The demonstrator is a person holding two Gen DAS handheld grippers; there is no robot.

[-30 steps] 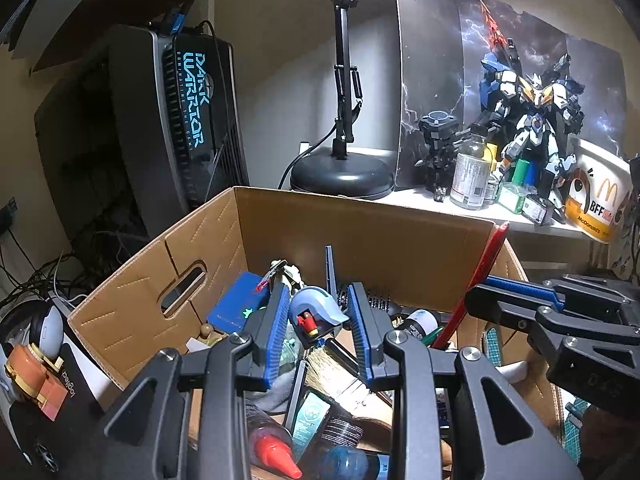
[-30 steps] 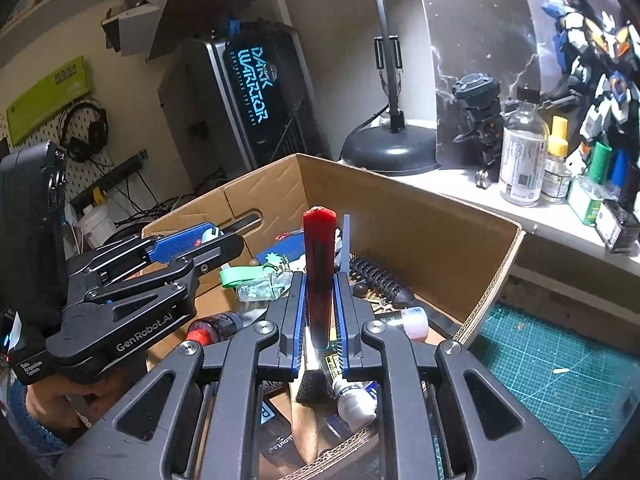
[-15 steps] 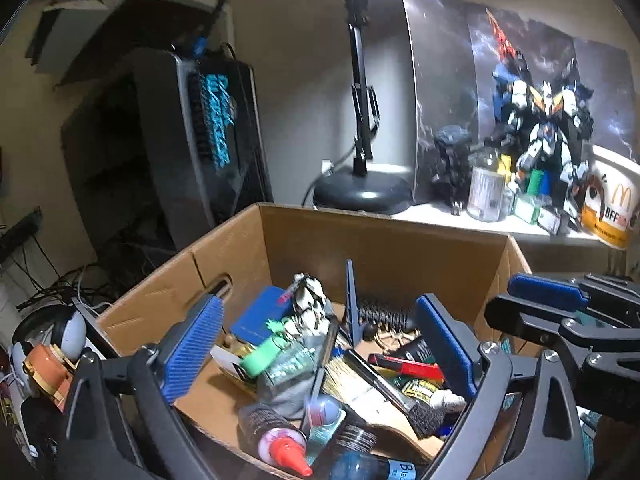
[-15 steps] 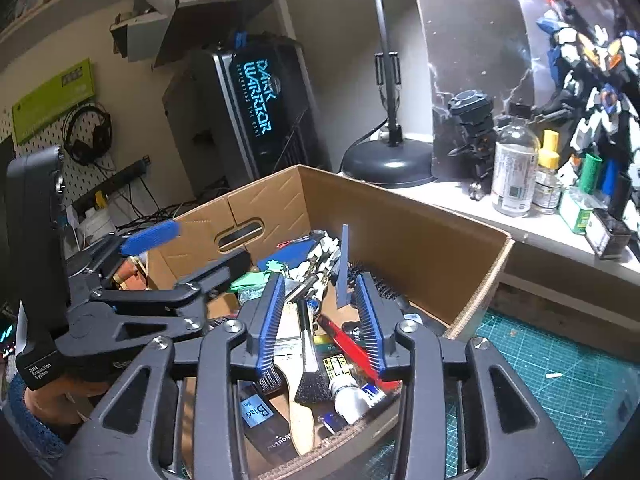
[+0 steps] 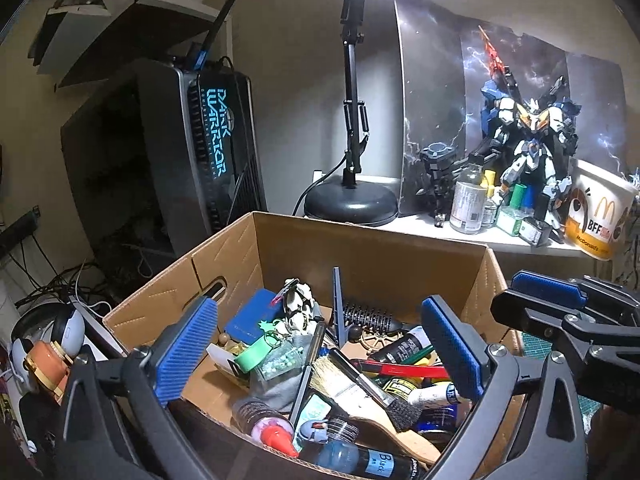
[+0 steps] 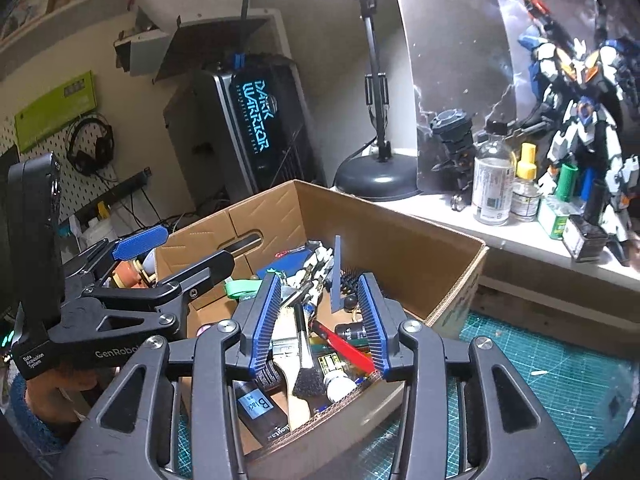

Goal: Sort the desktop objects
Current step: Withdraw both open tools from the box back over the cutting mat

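A brown cardboard box [image 5: 372, 256] [image 6: 404, 236] holds several desk items: a red pen-like tool [image 5: 404, 370] [image 6: 344, 346], paintbrushes [image 5: 372, 390], a black hair brush [image 5: 368, 316], a red-capped bottle [image 5: 266, 428] and a bottle marked "Black" [image 6: 260, 408]. My left gripper [image 5: 320, 354] is wide open and empty above the box's near side. My right gripper [image 6: 320, 322] is open and empty above the box's near corner. It also shows at the right of the left wrist view [image 5: 560, 308].
A black lamp base [image 5: 350, 202], glass bottles [image 5: 468, 200], a robot model [image 5: 528, 140] and a McDonald's cup [image 5: 600, 216] stand on the white shelf behind the box. A black speaker [image 5: 208, 160] stands to the left. A green cutting mat [image 6: 552, 392] lies to the right.
Both grippers have opened. The left let go of a small blue and white item, the right let go of the red tool, which now lies in the box. Both have risen slightly.
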